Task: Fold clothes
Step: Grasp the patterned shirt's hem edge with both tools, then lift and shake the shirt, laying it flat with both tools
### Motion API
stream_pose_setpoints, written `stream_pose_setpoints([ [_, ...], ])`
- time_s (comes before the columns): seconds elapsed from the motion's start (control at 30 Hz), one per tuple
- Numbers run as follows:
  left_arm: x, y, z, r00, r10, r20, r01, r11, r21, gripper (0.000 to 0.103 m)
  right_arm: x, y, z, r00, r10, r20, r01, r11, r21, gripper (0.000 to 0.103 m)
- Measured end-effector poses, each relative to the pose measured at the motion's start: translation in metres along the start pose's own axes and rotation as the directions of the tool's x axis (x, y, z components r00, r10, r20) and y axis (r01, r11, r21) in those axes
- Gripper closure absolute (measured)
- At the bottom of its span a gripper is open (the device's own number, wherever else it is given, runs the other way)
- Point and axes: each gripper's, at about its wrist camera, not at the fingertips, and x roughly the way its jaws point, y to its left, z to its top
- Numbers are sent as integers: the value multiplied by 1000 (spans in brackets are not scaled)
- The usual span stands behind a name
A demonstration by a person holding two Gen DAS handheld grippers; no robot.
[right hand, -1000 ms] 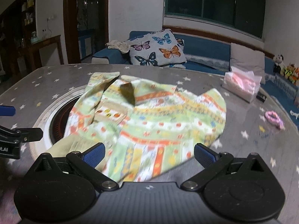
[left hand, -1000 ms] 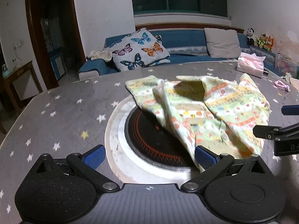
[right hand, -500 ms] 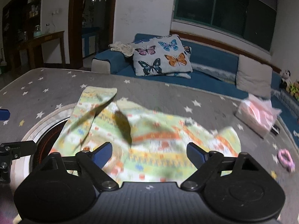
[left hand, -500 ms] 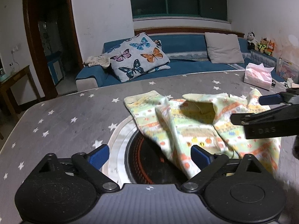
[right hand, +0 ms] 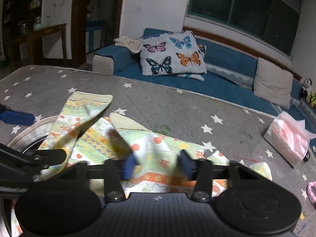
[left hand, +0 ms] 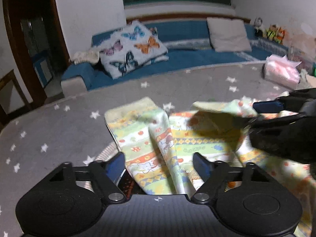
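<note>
A pale green printed child's garment (left hand: pixel 177 146) lies crumpled on the grey star-patterned table (left hand: pixel 59 130); it also shows in the right wrist view (right hand: pixel 154 154). My left gripper (left hand: pixel 159 164) is open, its fingers either side of a sleeve fold. My right gripper (right hand: pixel 156 165) is partly closed over the cloth, with a gap still between its blue pads (right hand: pixel 129 165). In the left wrist view the right gripper (left hand: pixel 276 110) reaches in from the right, at a raised flap of the garment.
A round inset burner (right hand: pixel 33 136) sits in the table under the garment's left part. A pink tissue pack (right hand: pixel 288 138) and a pink hair tie (right hand: pixel 312 191) lie at the right. A blue sofa with a butterfly cushion (right hand: pixel 171 53) stands beyond the table's far edge.
Both grippers have moved forward and lower over the garment. The right gripper's jaws have narrowed from wide open. The left gripper's jaws have also narrowed somewhat.
</note>
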Motion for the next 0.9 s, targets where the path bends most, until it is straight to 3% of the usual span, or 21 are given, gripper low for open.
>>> stream_pose_setpoints([
  [0.07,12,3,0,999,-17,-37,16,1000,-21,71,-4,-9,-2,1000,-2,7,2,999,34,87],
  [0.13,19,8,-2,997,-45,-56,42,998,-47,86,-13,-19,-5,1000,-5,23,3,998,62,96],
  [0.23,10,13,-8,999,-43,-26,41,997,-64,95,-34,-36,-9,998,-27,58,21,994,103,99],
  [0.47,-34,37,-26,998,32,49,-25,991,-129,101,-96,-85,-30,988,-104,115,77,973,219,100],
  [0.63,-60,63,-44,996,71,55,-59,979,-196,101,-133,-119,-55,981,-162,110,122,945,304,100],
  [0.77,-71,63,-40,997,46,62,-33,978,-206,98,-139,-124,-65,986,-144,89,111,947,301,97],
  [0.9,-68,48,-29,997,29,72,-17,986,-165,90,-124,-106,-57,995,-53,88,25,957,289,94],
])
